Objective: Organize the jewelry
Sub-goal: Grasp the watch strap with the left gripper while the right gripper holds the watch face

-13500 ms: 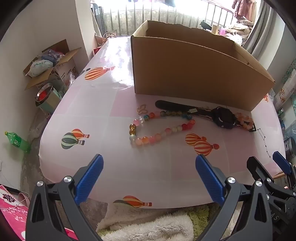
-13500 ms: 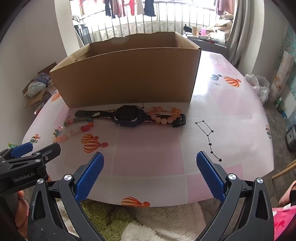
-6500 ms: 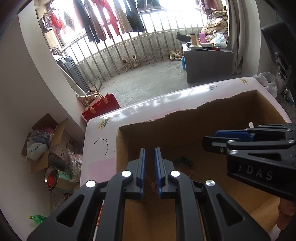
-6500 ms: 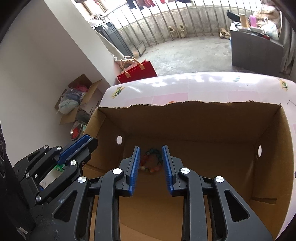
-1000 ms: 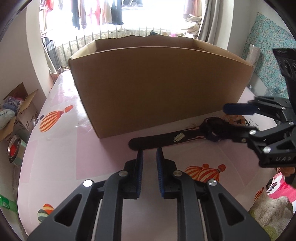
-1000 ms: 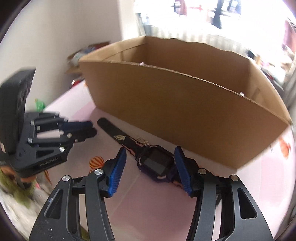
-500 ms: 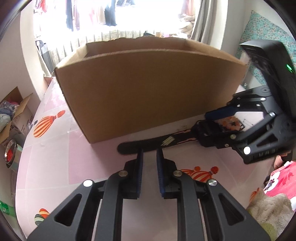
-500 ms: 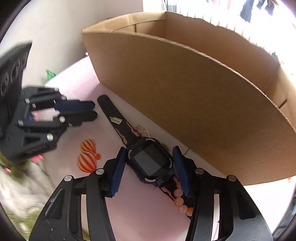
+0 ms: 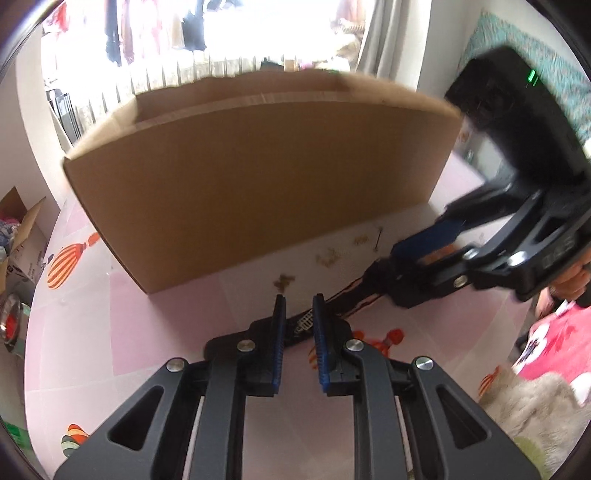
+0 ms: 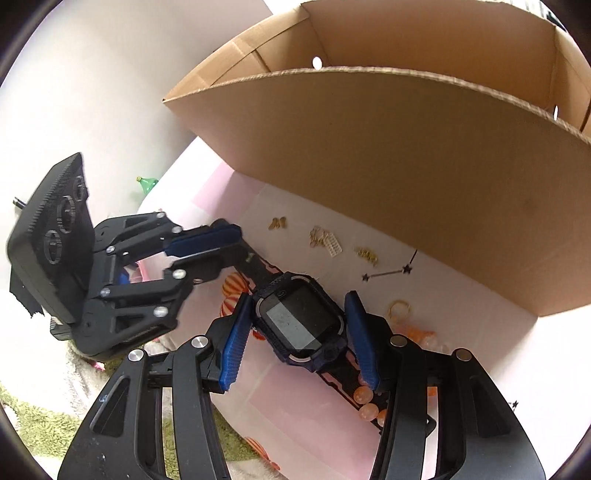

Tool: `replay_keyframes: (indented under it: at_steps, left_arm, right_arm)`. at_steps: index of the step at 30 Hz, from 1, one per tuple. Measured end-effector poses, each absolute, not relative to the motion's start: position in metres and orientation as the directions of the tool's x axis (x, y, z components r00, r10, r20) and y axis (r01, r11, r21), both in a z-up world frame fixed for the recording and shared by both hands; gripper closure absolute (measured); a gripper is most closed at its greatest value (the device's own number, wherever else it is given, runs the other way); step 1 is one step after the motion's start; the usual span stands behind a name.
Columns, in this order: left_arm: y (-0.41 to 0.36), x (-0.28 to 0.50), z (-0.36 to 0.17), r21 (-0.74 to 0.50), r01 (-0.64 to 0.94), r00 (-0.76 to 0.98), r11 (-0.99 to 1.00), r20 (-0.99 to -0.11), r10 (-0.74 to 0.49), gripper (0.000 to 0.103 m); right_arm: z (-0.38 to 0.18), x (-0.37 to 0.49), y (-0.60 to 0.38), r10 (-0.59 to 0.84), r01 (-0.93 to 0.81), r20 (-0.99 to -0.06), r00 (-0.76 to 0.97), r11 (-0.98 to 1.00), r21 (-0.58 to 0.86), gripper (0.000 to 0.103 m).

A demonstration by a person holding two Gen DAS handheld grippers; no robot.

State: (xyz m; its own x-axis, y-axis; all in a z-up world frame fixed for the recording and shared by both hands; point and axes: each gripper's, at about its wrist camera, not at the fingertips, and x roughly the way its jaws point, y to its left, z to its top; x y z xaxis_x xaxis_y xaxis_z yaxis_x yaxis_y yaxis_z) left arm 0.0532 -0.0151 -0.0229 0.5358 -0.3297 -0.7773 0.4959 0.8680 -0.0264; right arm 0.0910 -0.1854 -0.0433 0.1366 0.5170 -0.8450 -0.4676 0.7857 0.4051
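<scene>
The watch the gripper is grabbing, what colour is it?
Dark purple-black watch, clearest in the right wrist view.

Home, lived-in room: table point(image 9: 155, 332) with pink balloon-print cloth, cardboard box point(image 9: 258, 177) on it, laundry point(image 9: 147, 33) hanging on a railed balcony behind, curtain point(image 9: 391, 40) at the window, open carton of clutter point(image 9: 22, 236) on the floor, shaggy rug point(image 10: 44, 424), green bottle point(image 10: 147, 183) by the wall

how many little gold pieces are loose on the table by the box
4 that I can make out: a small one farthest left, a tangled cluster next, another bit beside the star print, and a gold ring nearest the watch. More may be hidden behind the right hand-held gripper.
</scene>
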Motion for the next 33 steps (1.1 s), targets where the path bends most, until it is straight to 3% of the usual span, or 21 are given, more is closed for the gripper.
replay_keyframes:
  at_steps: [5, 12, 20, 33]
  left_arm:
    - [-0.010, 0.062, -0.024, 0.104, 0.411, 0.612, 0.906, -0.768, -0.189, 0.088]
    - [0.026, 0.072, -0.008, -0.025, 0.314, 0.633, 0.949, -0.740, -0.229, 0.088]
    - [0.008, 0.039, -0.008, -0.084, 0.530, 0.529, 0.843, -0.744, -0.407, 0.082]
    - [-0.042, 0.021, -0.023, 0.138, 0.637, 0.563, 0.759, -0.755, -0.336, 0.082]
  right_arm:
    - [-0.051, 0.086, -0.180, 0.519, -0.472, -0.844, 0.136, 0.783, 0.405, 0.055]
    - [-0.053, 0.081, -0.183, 0.525, -0.477, -0.837, 0.151, 0.781, 0.404, 0.055]
    - [-0.048, 0.081, -0.207, 0.580, -0.434, -0.807, 0.110, 0.759, 0.486, 0.055]
    - [-0.054, 0.083, -0.219, 0.659, -0.387, -0.751, 0.039, 0.703, 0.596, 0.055]
